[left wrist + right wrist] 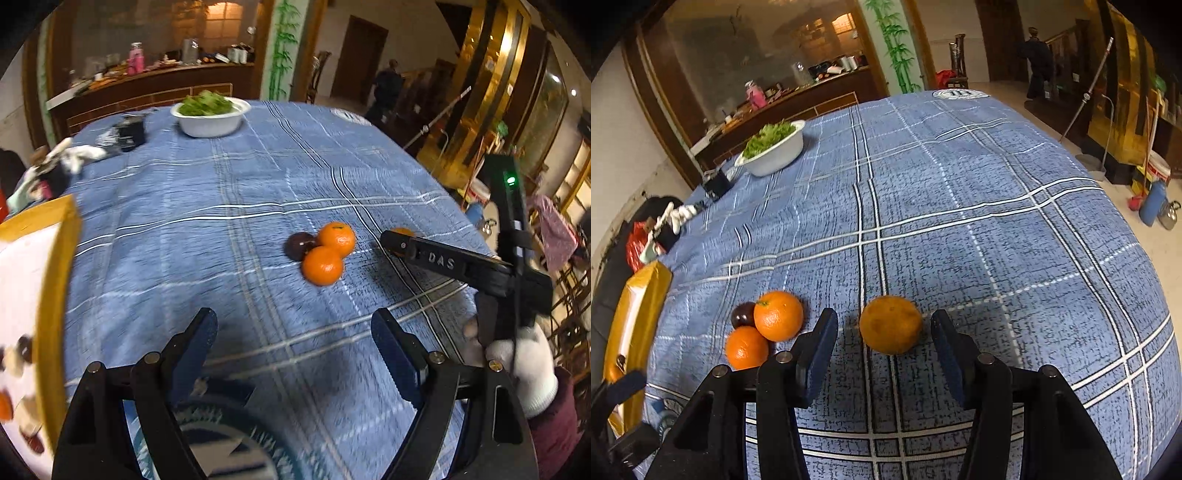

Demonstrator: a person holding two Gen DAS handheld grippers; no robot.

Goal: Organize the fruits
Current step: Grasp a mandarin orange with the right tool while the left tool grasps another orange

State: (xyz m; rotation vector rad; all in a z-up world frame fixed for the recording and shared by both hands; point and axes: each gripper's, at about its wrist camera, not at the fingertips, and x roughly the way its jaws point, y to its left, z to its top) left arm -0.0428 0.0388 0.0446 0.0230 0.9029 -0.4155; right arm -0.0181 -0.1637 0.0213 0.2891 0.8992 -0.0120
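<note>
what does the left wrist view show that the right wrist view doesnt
Only the left wrist view shows the right gripper from outside, the gloved hand holding it, and fruit already on the yellow-rimmed tray. Only the right wrist view shows the lone orange whole, sitting between open jaws. Both show the two oranges touching a dark plum, and the bowl of greens.

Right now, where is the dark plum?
In the right wrist view the dark plum lies on the blue cloth, left of the open right gripper, touching two oranges.
</note>
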